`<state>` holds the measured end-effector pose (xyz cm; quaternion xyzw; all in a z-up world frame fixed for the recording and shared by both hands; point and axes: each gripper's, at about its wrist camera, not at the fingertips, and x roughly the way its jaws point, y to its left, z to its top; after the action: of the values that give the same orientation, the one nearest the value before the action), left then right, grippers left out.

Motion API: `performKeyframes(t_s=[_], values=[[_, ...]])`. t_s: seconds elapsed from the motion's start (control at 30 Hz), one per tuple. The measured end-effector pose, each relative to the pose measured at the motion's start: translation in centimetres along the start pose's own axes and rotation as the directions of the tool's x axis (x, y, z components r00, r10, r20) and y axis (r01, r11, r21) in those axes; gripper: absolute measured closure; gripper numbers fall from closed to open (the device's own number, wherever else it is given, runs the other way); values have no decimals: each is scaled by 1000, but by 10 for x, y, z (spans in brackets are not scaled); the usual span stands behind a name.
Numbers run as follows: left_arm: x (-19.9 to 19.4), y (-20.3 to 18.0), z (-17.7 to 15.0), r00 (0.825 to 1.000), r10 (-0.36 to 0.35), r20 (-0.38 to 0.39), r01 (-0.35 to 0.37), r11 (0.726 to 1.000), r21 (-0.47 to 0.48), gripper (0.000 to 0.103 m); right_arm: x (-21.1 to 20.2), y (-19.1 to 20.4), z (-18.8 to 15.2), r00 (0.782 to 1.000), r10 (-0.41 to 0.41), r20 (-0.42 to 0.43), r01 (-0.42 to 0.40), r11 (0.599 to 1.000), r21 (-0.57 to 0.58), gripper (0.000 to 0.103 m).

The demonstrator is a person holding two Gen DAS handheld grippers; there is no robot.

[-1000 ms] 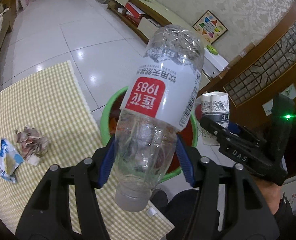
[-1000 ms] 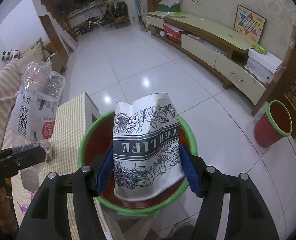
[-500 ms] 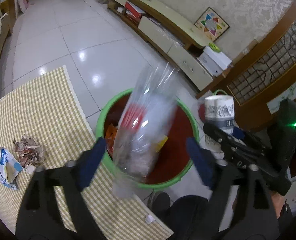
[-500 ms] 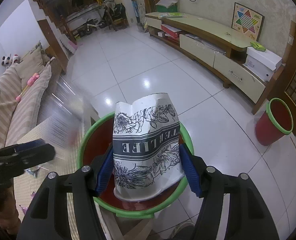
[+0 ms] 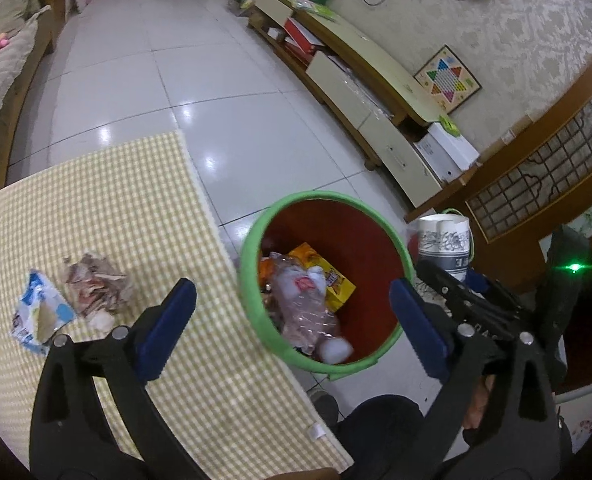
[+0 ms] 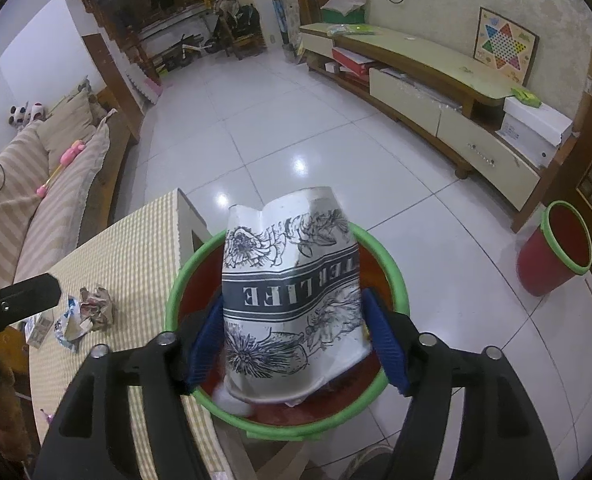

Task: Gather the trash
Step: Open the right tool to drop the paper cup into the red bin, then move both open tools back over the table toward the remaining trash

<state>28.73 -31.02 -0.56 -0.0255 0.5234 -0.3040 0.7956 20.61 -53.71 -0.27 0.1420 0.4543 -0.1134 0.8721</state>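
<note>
Living room, white tile floor, checked tablecloth [image 5: 128, 208] at table edge. Nearest: left gripper [image 5: 292, 320], jaws spread wide, nothing between them, poised over bin mouth. Right gripper [image 6: 296, 344], jaws pinching crushed paper cup [image 6: 292, 284], held above same bin. Beside table: green-rimmed bin [image 5: 252, 280], plastic bottle [image 5: 307, 312] and yellow packet [image 5: 327, 276] lying inside. On cloth, apart from bin: crumpled paper wad [image 5: 96, 284], blue-white wrapper [image 5: 40, 312]. Farther off: second bin [image 6: 555, 252], low cabinet [image 6: 435, 76]. Step in hand, judged: dropping collected items. Next: part right jaws over bin centre, then reach left toward wad.
</note>
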Motion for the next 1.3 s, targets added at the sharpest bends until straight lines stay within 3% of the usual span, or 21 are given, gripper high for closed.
performKeyframes(t_s=[0.1, 0.23, 0.27, 0.67, 1.3], values=[[-9, 9, -3, 1000, 10, 7, -10, 1000, -16, 7, -1, 6, 0, 1000, -6, 10, 6, 1000, -8, 13], [-21, 21, -6, 1000, 22, 19, -21, 999, -46, 6, -1, 17, 0, 1000, -4, 1, 4, 1000, -21, 12], [-25, 23, -6, 999, 25, 24, -23, 998, -51, 6, -2, 21, 0, 1000, -5, 3, 5, 1000, -27, 7], [-81, 70, -33, 990, 106, 93, -95, 988, -121, 6, -11, 81, -9, 1000, 28, 14, -26, 995, -99, 7], [-171, 196, -106, 957, 251, 146, -187, 917, -351, 6, 1, 219, -47, 992, 117, -37, -123, 946, -300, 7]])
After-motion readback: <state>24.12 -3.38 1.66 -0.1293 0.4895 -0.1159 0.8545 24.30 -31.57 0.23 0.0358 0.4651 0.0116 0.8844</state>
